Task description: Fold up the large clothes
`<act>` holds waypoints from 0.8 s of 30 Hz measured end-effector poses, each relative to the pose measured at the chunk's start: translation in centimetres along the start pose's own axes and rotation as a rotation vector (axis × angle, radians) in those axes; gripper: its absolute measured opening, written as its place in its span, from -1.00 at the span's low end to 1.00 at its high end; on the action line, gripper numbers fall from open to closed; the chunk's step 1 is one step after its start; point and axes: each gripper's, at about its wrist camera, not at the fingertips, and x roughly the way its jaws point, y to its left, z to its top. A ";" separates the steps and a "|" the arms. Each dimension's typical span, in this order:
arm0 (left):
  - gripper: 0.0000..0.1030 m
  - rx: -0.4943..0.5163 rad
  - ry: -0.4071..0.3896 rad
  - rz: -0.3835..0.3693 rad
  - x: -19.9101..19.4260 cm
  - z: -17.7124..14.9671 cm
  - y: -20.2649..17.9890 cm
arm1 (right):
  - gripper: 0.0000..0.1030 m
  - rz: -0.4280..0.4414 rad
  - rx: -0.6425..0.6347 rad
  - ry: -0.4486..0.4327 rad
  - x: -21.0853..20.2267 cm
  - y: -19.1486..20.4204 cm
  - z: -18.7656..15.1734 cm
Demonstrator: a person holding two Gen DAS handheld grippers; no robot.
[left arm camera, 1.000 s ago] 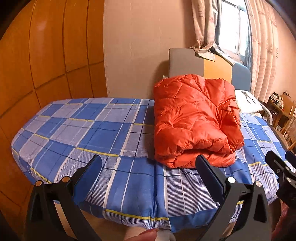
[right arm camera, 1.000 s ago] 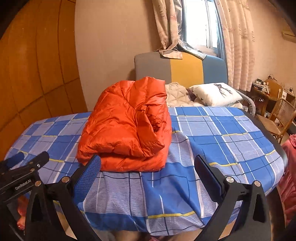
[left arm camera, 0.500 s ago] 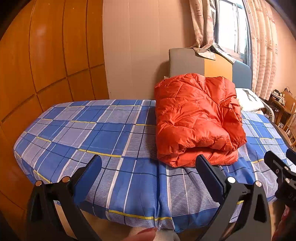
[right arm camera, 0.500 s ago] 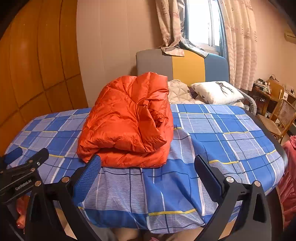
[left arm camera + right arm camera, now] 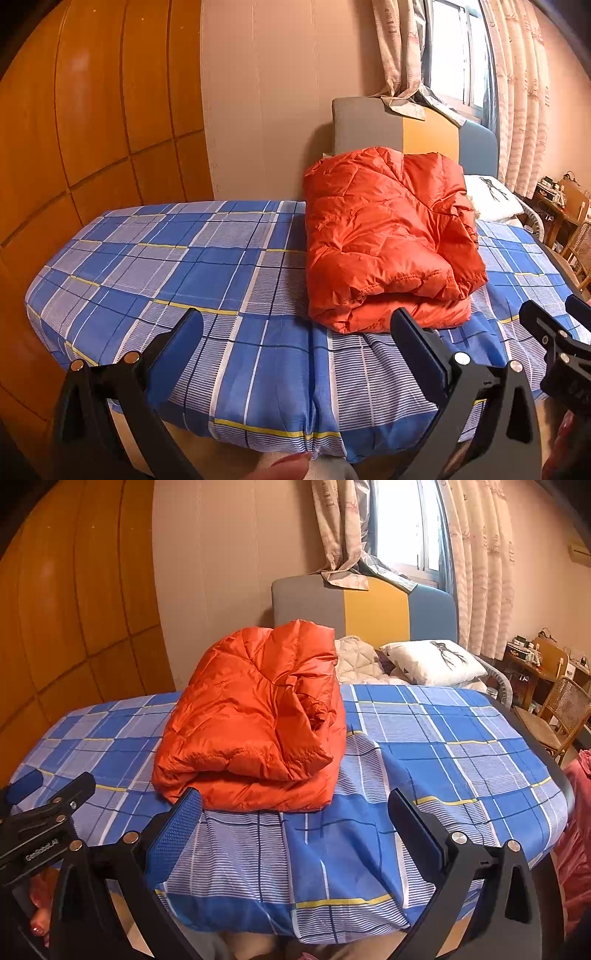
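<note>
An orange puffer jacket (image 5: pixel 384 236) lies folded in a thick bundle on the blue plaid sheet (image 5: pixel 177 266); it also shows in the right wrist view (image 5: pixel 255 720). My left gripper (image 5: pixel 295 332) is open and empty, held back from the near edge, with the jacket ahead and to the right. My right gripper (image 5: pixel 295 812) is open and empty, with the jacket ahead and slightly left. Each gripper shows at the edge of the other's view.
The plaid-covered surface (image 5: pixel 443 760) ends at a rounded near edge. A wooden panel wall (image 5: pixel 92 129) stands left. A grey, yellow and blue headboard (image 5: pixel 369 609), a white pillow (image 5: pixel 436 661) and a wicker chair (image 5: pixel 561 716) are behind and right.
Both grippers have drawn back and risen slightly from the bed; the jacket looks a little farther and has not moved. Both stay open.
</note>
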 end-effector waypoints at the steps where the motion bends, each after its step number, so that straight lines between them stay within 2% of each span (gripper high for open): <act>1: 0.96 0.001 0.000 -0.002 0.0 0.0 0.0 | 0.94 -0.006 0.002 0.000 0.0 -0.1 0.0; 24: 0.96 0.010 -0.004 -0.017 -0.4 -0.1 -0.4 | 0.94 0.001 0.001 0.015 0.2 -0.1 0.0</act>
